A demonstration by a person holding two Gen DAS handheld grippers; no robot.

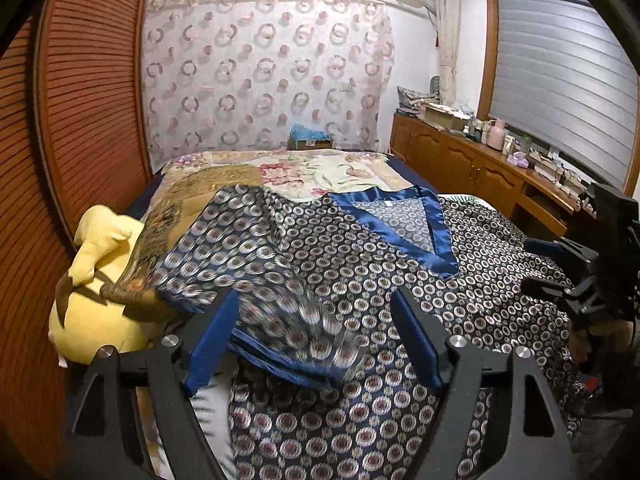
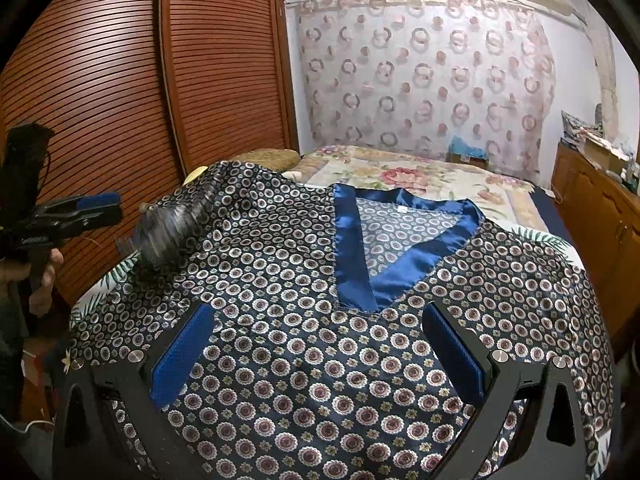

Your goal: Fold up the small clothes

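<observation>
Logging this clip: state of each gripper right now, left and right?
Left gripper: open, the shirt's blurred sleeve lies between its tongs, not clamped.
Right gripper: open, holding nothing, over the shirt front.

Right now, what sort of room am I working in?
Most likely a home bedroom: the patterned navy satin top lies on a floral-covered bed, beside a slatted wooden wardrobe door, with a yellow plush toy at the edge.
</observation>
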